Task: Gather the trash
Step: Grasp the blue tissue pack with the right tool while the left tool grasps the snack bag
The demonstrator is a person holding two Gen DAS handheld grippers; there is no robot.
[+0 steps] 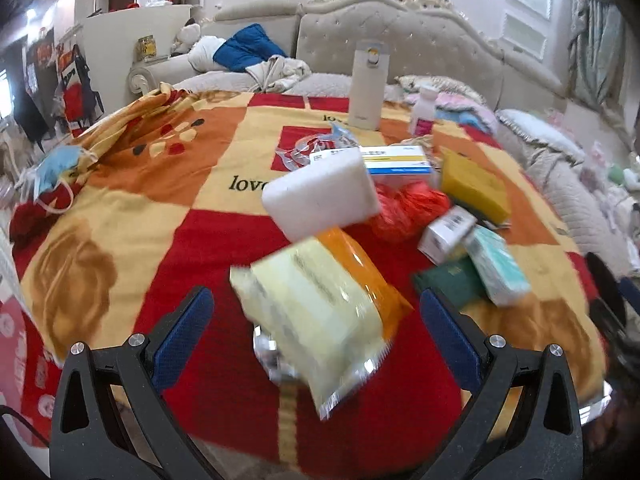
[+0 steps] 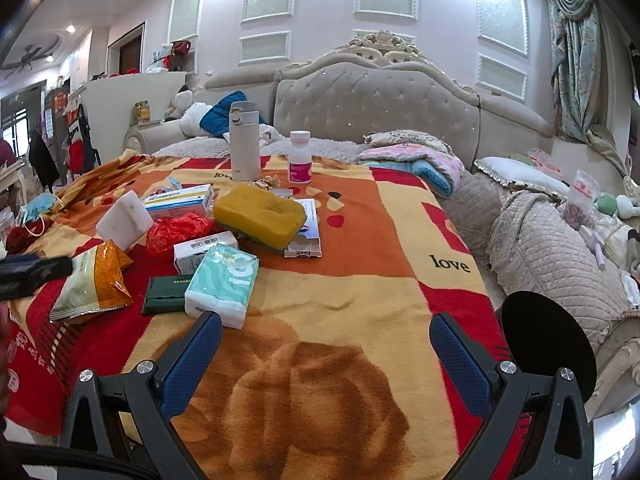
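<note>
The left hand-held gripper [image 1: 316,320] stands with its blue-padded fingers wide apart, clamping nothing; the crinkled yellow-and-orange foil snack packet [image 1: 320,316] lies blurred between them, near the desk's front edge, contact unclear. The right hand-held gripper [image 2: 326,344] is equally spread and empty over the red, orange and cream blanket [image 2: 320,380], with the teal-patterned tissue pack [image 2: 222,284] just beside its left finger. "love" is printed on the blanket

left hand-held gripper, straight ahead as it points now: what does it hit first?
Most likely the yellow-orange snack packet, lying between the open fingers of the left hand-held gripper. The white foam block sits behind it. Depth is uncertain.
</note>
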